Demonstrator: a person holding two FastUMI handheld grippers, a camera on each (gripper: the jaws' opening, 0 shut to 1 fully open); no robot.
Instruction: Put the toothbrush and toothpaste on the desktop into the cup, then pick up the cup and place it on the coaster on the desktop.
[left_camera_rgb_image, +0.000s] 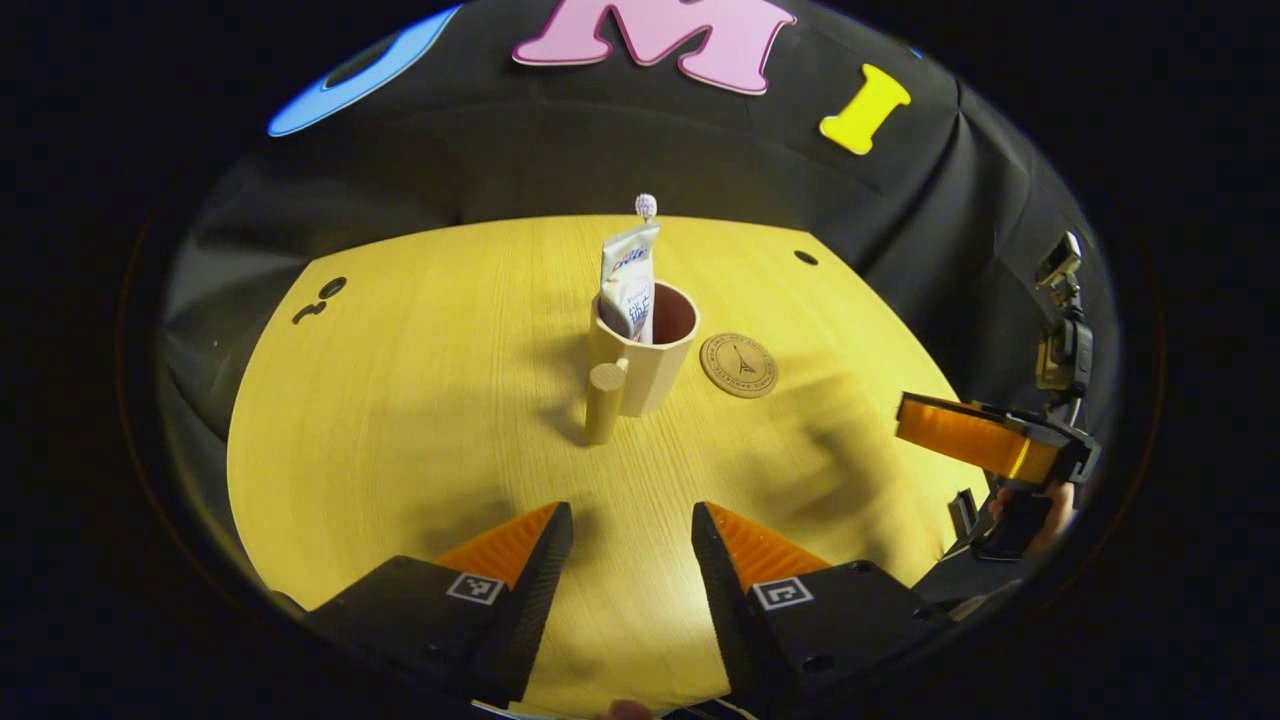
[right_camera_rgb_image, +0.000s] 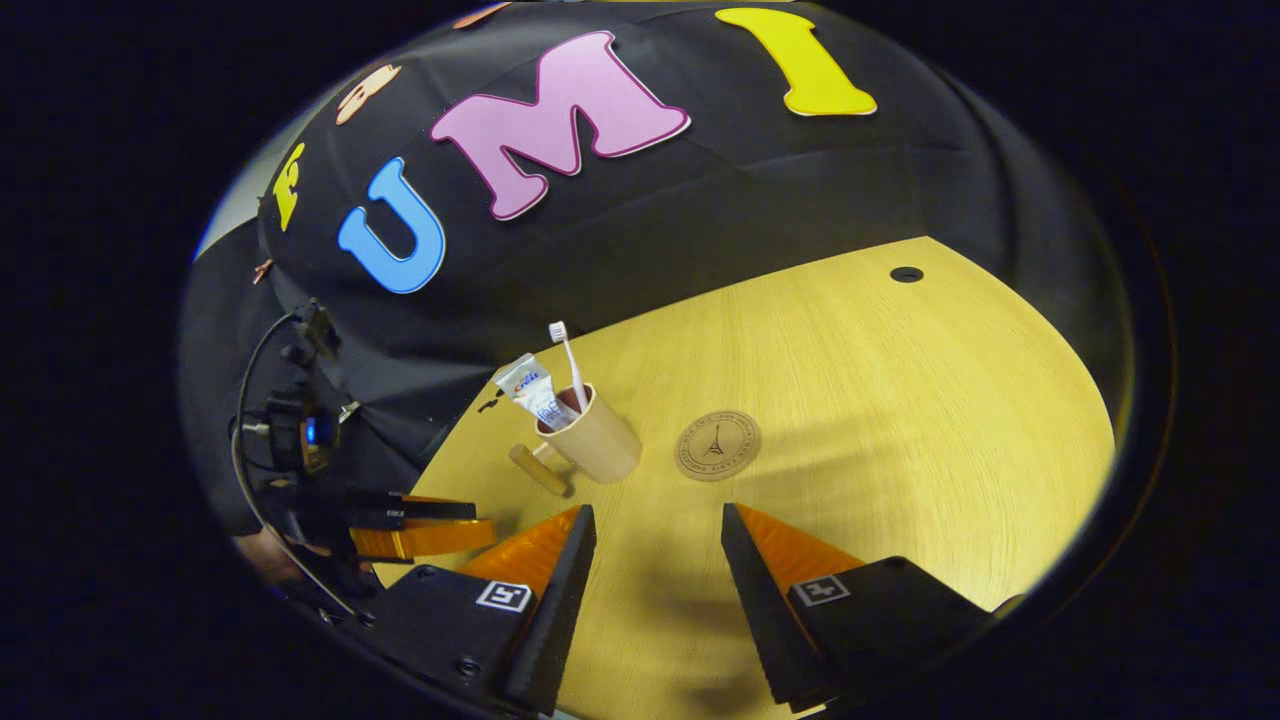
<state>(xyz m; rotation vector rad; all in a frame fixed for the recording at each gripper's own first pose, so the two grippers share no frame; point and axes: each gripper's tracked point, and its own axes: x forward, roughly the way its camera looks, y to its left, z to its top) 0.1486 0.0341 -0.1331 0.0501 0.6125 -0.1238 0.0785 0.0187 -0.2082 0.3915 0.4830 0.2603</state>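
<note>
- Pale wood is seen in the cup (left_camera_rgb_image: 645, 360), which stands upright on the surface (left_camera_rgb_image: 420, 420) near its middle, mouth up, with a peg-like handle (left_camera_rgb_image: 605, 400) also upright at its side.
- From the left gripper view the handle is turned toward the camera; from the right gripper view the handle (right_camera_rgb_image: 540, 468) is seen at the cup's (right_camera_rgb_image: 595, 445) left.
- The toothpaste (left_camera_rgb_image: 628, 285) is held inside the cup, its long axis near vertical, the flat crimped end up and leaning a little against the rim.
- The toothbrush (right_camera_rgb_image: 568, 362) is also stood in the cup, long axis steep, the bristled head (left_camera_rgb_image: 646, 206) at the top, above the tube (right_camera_rgb_image: 535, 390).
- The coaster (left_camera_rgb_image: 739, 365) is laid flat on the surface just beside the cup, apart from it; it is round, with a printed tower mark (right_camera_rgb_image: 716, 444).
- The left claw (left_camera_rgb_image: 632, 520) is held released, its jaws wide apart with nothing between them, near the cup's handle side and clear of it.
- The right claw (right_camera_rgb_image: 658, 525) is likewise released and nothing is grasped; it is aimed between cup and coaster.
- The surface is a yellow wood-grain top with small dark holes (right_camera_rgb_image: 906, 274) near its far edge.
- Black cloth (left_camera_rgb_image: 560, 160) is hung as the wall behind the surface.
</note>
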